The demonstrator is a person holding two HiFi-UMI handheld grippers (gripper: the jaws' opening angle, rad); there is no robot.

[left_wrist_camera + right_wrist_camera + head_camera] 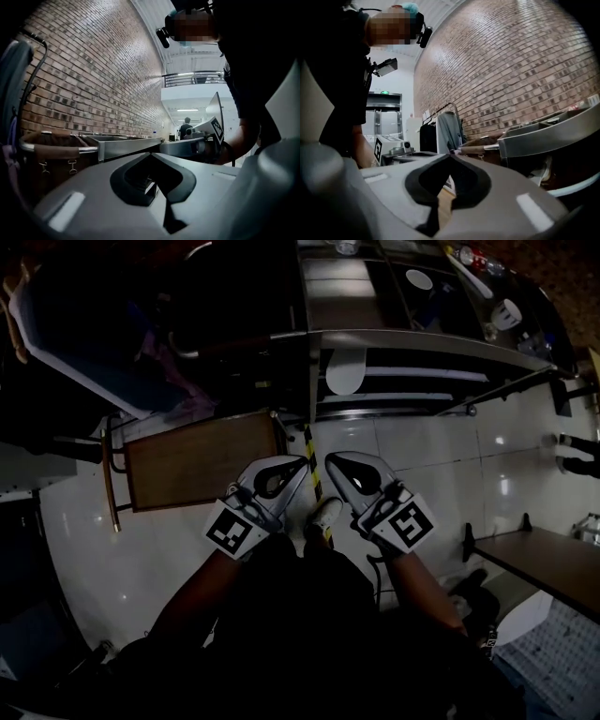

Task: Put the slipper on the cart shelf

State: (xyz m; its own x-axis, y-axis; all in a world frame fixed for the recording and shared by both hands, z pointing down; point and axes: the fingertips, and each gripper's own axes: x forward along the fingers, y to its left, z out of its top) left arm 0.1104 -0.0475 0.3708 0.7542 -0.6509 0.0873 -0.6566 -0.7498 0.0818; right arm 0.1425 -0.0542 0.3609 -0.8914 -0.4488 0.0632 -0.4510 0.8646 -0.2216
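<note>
1. The long stainless steel cart (422, 338) stands at the far side. A brown wooden table (202, 460) is to its near left.
2. The left gripper (302, 463) and the right gripper (330, 459) are side by side at the near side. The jaws of both are pressed fully together and hold nothing.
3. The white oval slipper (345, 369) seems to lie on the cart's lower shelf, well apart from both grippers.
4. In my judgement the placing step is finished. The next move only calls for checking that the slipper lies steady, without touching it.
</note>
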